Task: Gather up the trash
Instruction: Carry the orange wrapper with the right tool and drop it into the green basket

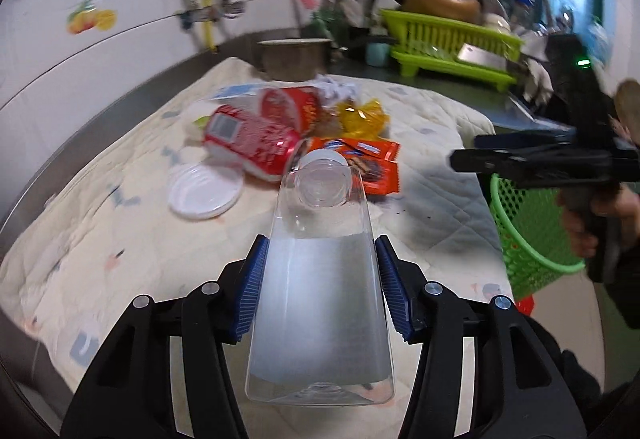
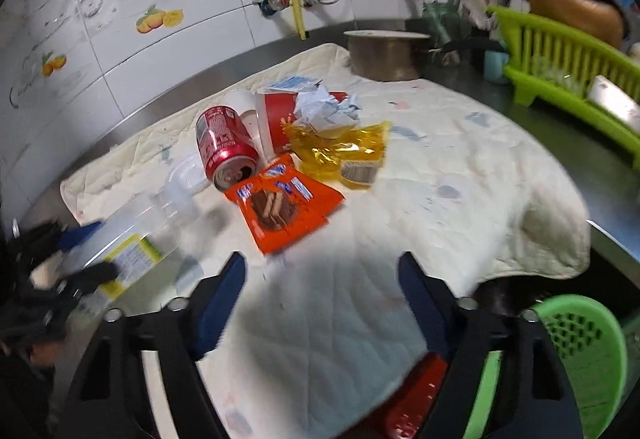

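Two low wrist views over the quilted mat, sharing the trash pile.

1 clear plastic bottle | 1 red soda can | 1 orange biscuit wrapper | 1 yellow wrapper | 1 white plastic lid | 1 crumpled paper | 1 green basket | 2 grippers: left gripper, right gripper

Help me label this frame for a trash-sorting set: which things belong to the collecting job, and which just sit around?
Job:
- clear plastic bottle, clamped in left gripper
- red soda can
- orange biscuit wrapper
- yellow wrapper
- crumpled paper
- red paper cup
- white plastic lid
- green basket
- right gripper, open and empty

Around:
- metal pot
- green dish rack
- quilted cloth
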### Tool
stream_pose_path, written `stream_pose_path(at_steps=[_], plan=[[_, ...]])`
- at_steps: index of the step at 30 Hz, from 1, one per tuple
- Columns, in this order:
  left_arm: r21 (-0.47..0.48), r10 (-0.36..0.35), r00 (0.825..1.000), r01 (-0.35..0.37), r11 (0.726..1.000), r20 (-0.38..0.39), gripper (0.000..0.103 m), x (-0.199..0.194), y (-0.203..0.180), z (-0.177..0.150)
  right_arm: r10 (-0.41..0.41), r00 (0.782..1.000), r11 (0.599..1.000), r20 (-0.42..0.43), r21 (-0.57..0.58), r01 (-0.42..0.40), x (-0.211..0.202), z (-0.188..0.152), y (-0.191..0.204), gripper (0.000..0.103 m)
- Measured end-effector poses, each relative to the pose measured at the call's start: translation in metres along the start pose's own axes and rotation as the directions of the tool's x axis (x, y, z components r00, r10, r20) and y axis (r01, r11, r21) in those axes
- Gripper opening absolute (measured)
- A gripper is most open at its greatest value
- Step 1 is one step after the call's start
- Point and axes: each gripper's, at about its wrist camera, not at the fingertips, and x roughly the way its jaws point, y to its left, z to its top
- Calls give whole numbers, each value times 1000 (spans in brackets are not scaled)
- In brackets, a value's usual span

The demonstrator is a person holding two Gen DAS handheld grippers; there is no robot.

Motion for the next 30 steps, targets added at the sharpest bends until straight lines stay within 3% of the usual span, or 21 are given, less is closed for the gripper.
stream_pose_path(at_steps=[13,16,20,23,30], plan=[[-83,-20,998,24,996,55,53,-25,10,-12,89,995,984,-46,161,-81,77,32,-21,44],[-94,-21,999,26,995,49,53,-24,11,-14,142,989,971,-46,201,-130,85,32,-27,32],[-111,-18,999,22,994,38,53,-23,13,-18,164,986,963,-36,221,-152,85,30,-28,9],[-116,-12,999,17,993,37,53,-25,13,-19,166,986,962,-9,222,-160,73,26,-26,2],[-115,-25,998,31,993,57,53,-32,5,-18,115,990,977,77,169,-127,21,16,-17,1]])
